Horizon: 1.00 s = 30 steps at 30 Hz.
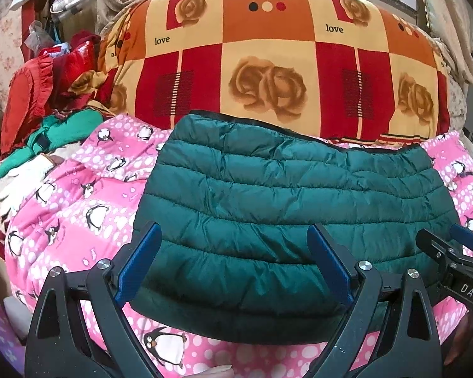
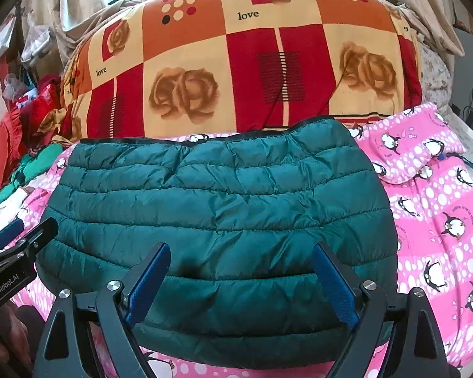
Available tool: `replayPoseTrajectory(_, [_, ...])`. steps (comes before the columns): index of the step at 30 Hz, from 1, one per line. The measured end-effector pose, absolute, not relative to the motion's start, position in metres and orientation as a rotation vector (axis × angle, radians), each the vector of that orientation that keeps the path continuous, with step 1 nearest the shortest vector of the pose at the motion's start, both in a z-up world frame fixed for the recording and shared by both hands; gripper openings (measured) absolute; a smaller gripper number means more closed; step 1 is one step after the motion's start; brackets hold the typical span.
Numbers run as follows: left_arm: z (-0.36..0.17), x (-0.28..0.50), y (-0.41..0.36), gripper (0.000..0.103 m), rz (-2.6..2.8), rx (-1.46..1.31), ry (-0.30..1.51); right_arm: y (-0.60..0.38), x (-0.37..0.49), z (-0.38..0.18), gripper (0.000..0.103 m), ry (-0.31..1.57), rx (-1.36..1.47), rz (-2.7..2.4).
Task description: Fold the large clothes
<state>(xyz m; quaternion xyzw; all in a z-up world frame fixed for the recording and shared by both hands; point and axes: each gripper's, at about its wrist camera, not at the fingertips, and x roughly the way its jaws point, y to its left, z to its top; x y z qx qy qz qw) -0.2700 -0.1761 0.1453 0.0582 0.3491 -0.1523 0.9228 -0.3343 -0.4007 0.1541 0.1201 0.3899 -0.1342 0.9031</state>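
Both claws, left claw (image 1: 236, 261) and right claw (image 2: 241, 280), hang spread wide, gripping nothing, over the folded green puffer jacket (image 1: 283, 195) on the penguin-print bed (image 1: 78, 214).

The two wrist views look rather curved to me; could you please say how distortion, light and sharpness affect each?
Left wrist view: fisheye bends the patterned quilt and green padded jacket into arcs, corners go black, daylight is even, and the open left claw stays sharp. Right wrist view: same bulge, a bright window at the top edge, soft sheen on the jacket, and the open right claw is crisp.
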Motion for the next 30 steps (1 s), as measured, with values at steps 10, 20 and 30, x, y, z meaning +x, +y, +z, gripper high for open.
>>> replayPoseTrajectory(10, [0.1419,-0.2675,-0.1762,0.094,-0.31,0.121,0.726,-0.3994,-0.3313,0.1517,0.089,0.812,0.247,-0.274])
replayPoseTrajectory(20, [0.1409,-0.267,-0.1756,0.094,-0.313,0.122,0.726,-0.3988,-0.3289,0.149,0.089,0.82,0.251,-0.271])
replayPoseTrajectory(30, [0.1385,-0.2657,-0.1766,0.094,-0.31,0.122,0.728,-0.3987,-0.3271,0.1486,0.089,0.817,0.254,-0.27])
